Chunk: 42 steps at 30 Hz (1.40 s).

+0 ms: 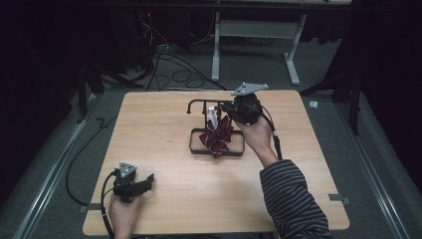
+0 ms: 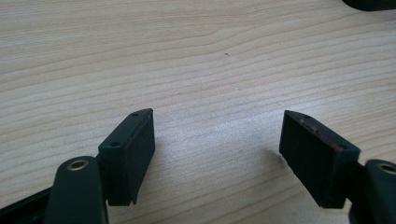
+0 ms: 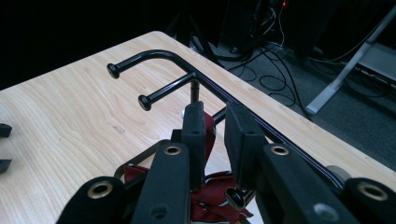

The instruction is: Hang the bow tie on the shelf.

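right gripper (image 3: 212, 126) fingers seemingly around tie (image 1: 217, 135)

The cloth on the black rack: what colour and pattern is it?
Dark red cloth with thin pale stripes, best in the high view.

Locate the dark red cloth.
High view: the dark red cloth hangs on the black rack at mid-table, just below the right gripper.

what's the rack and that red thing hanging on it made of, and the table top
Rack: looks like bent metal rod, glossy black coating, highlights along the bars and knobbed tips. Red thing: soft fabric, dark red with thin pale stripes, draped in folds, probably a tie or scarf. Table top: pale wood grain, smooth matt surface, likely laminate rather than solid wood.
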### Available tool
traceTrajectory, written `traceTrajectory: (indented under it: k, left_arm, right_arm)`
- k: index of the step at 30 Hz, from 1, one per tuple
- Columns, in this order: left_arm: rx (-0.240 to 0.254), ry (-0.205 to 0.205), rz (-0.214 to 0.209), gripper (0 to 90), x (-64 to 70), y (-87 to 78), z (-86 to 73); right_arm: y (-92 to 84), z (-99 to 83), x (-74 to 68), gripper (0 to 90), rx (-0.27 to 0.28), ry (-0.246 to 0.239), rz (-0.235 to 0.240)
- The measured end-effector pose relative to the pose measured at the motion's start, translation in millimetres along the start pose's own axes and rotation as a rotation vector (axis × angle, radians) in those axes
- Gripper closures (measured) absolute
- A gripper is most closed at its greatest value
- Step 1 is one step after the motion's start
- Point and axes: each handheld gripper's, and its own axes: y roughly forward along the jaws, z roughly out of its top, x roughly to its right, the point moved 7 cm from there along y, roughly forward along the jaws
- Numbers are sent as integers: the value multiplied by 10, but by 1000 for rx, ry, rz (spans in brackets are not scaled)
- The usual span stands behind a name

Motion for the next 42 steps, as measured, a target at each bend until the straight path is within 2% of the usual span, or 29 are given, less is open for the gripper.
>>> traceTrajectory:
  k: [12, 31, 42]
  left_arm:
    - [-1, 2, 1, 273, 1, 1, 0]
    - [-2, 7, 5, 276, 6, 3, 0]
    - [-1, 8, 5, 274, 6, 4, 0]
  right_arm:
    - [-186, -80, 71, 774, 15, 10, -6]
    - [-465, -349, 263, 730, 43, 88, -11]
    - [-560, -503, 333, 706, 42, 107, -13]
